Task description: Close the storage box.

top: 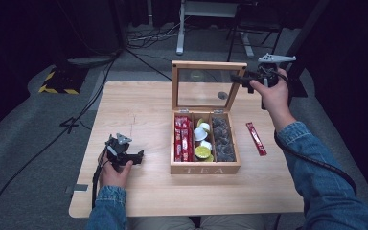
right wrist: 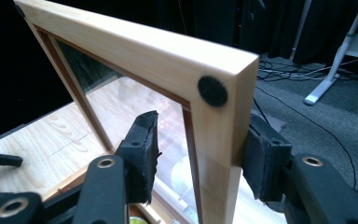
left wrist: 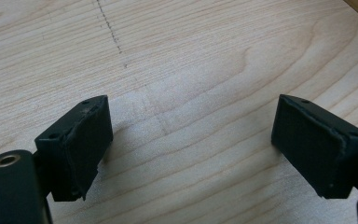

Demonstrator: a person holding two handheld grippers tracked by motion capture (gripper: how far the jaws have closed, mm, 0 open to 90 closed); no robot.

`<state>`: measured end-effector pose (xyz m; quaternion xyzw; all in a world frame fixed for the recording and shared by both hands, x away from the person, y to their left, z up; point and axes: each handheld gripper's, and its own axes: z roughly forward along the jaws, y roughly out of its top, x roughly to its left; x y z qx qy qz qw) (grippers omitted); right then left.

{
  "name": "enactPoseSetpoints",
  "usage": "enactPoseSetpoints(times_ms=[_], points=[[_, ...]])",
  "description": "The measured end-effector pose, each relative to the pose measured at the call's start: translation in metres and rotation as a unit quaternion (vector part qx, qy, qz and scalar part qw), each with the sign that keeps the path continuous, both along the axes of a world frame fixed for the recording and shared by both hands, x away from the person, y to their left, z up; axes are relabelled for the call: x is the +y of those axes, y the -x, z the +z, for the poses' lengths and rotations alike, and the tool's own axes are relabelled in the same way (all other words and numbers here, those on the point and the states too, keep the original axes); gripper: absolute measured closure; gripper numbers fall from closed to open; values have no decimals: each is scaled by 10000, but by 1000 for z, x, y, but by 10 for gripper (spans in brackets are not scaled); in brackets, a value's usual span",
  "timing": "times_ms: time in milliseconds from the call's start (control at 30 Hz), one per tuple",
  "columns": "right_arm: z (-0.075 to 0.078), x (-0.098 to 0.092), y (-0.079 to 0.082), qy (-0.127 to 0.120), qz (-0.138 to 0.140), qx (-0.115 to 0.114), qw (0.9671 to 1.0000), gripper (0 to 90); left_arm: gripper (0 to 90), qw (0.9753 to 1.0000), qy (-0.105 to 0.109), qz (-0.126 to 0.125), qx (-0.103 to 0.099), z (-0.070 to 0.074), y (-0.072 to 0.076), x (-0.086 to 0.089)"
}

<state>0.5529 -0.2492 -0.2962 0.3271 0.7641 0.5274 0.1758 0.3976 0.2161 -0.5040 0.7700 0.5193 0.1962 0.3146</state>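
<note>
1. My right gripper (right wrist: 198,163) straddles the lid's (top: 208,66) 3 o'clock side rail; jaws not quite pinching.
2. I'd squeeze first, then swing slowly about the hinges.
3. Left gripper (left wrist: 191,154) idles, jaws spread, at 9 o'clock from the box (top: 205,167).

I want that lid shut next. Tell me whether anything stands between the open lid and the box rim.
Nothing visible does. The right tongs straddle the lid frame's side; the packets and capsules sit below the tea box rim. The red sachet lies on the table, apart.
</note>
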Motion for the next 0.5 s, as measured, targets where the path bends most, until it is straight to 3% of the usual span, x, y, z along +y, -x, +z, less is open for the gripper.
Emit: enactPoseSetpoints(times_ms=[167, 500], points=[[2, -1, 14, -44, 100, -34, 9999, 519, 128, 10000, 1, 2, -1, 0, 0, 0], [3, 0, 35, 134, 150, -62, 9998, 481, 128, 10000, 7, 3, 2, 0, 0, 0]])
